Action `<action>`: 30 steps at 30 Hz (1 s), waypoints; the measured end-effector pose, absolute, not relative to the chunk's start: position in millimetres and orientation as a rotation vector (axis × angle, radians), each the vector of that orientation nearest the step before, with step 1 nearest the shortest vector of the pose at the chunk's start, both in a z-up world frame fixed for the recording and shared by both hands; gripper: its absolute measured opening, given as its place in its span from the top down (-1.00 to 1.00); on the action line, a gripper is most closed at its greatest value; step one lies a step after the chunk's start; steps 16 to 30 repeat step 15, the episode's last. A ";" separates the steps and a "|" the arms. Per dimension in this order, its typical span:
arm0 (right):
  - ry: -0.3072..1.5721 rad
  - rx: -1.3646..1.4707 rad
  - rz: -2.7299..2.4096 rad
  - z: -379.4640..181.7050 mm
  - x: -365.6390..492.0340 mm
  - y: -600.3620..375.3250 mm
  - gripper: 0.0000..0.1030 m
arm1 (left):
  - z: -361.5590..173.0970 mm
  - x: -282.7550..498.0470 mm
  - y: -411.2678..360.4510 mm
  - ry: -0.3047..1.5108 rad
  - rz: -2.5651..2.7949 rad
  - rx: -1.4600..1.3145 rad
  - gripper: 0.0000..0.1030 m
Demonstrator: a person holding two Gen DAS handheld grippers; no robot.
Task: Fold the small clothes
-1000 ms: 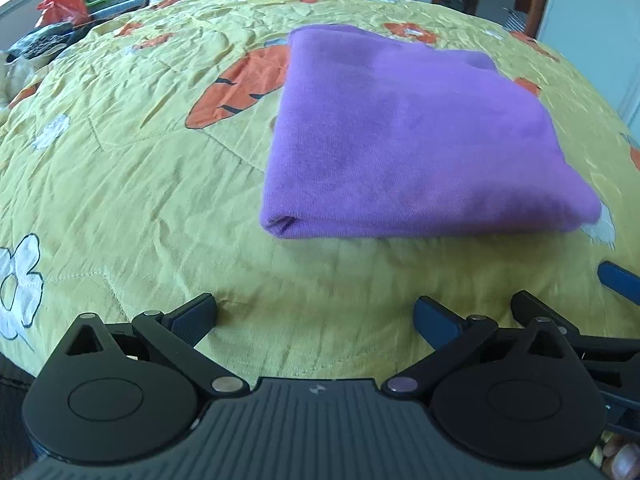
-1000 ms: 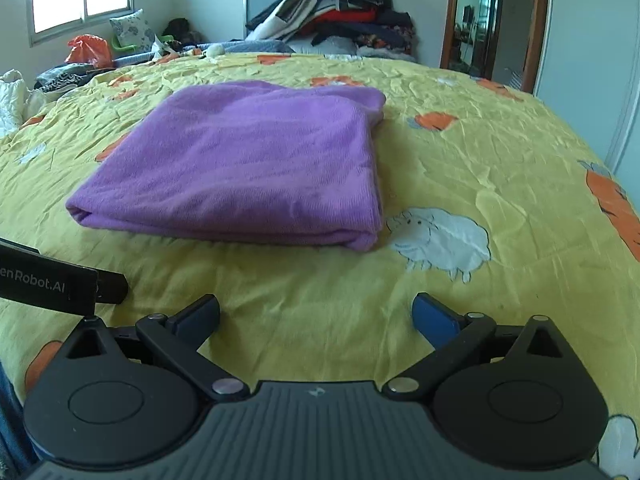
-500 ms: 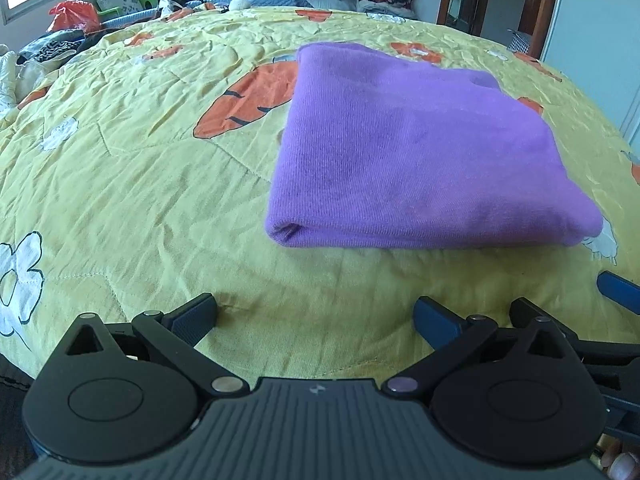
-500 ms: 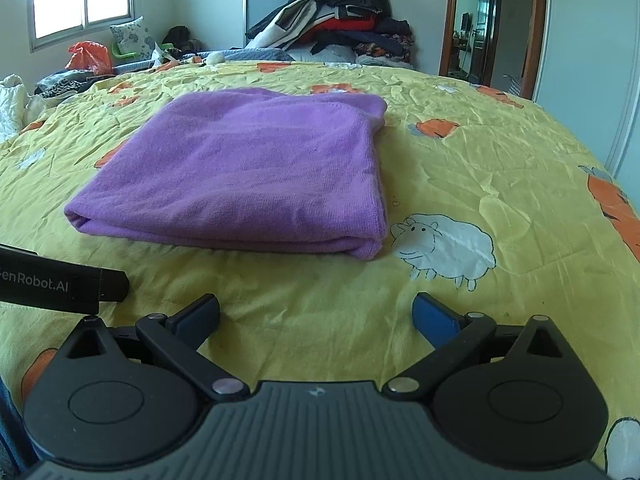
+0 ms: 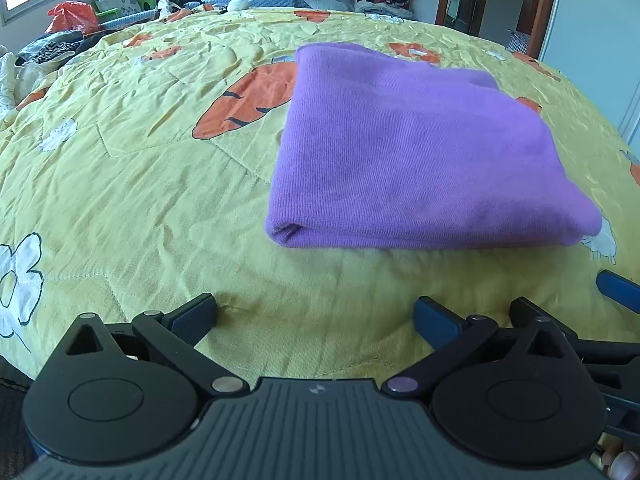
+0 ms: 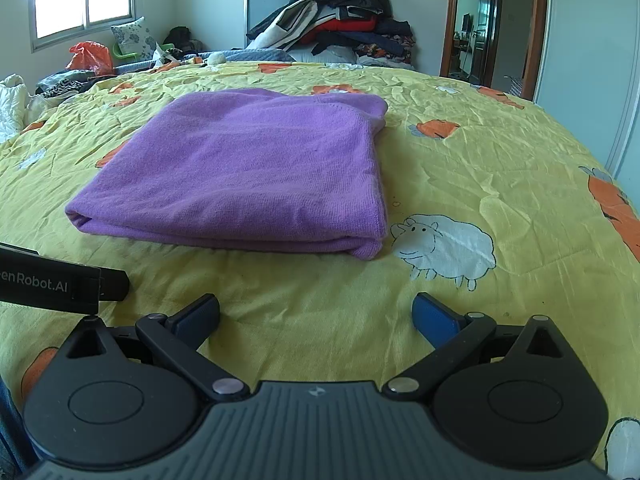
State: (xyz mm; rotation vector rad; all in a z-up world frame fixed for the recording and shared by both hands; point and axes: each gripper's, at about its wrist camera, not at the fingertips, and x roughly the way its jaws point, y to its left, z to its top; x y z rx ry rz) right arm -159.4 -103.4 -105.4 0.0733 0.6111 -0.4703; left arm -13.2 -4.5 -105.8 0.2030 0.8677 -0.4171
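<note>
A purple garment [image 5: 416,152] lies folded into a flat rectangle on the yellow bedspread [image 5: 140,184]; it also shows in the right wrist view [image 6: 248,172]. My left gripper [image 5: 316,316] is open and empty, low over the bedspread just in front of the garment's near fold. My right gripper [image 6: 316,316] is open and empty, a short way in front of the garment's near right corner. The right gripper's blue fingers [image 5: 618,286] show at the right edge of the left wrist view.
The bedspread [image 6: 480,168] has carrot, sheep and flower prints. A pile of dark clothes [image 6: 340,20] sits at the head of the bed. A red bag [image 6: 90,56] and a pillow lie at the far left. A doorway [image 6: 472,20] is at the back right.
Both grippers have tilted up and drawn back slightly from the garment, so more of the room shows. The garment has not moved. Both grippers stay open.
</note>
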 end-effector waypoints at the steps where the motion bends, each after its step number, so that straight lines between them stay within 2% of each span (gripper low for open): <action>1: 0.611 0.073 -0.470 -105.4 -159.4 -103.5 -1.00 | -105.7 -13.2 -4.7 0.868 -0.418 0.203 -1.00; 30: 0.611 0.075 -0.468 -105.3 -159.5 -104.2 -1.00 | -106.3 -13.2 -2.4 0.860 -0.422 0.200 -1.00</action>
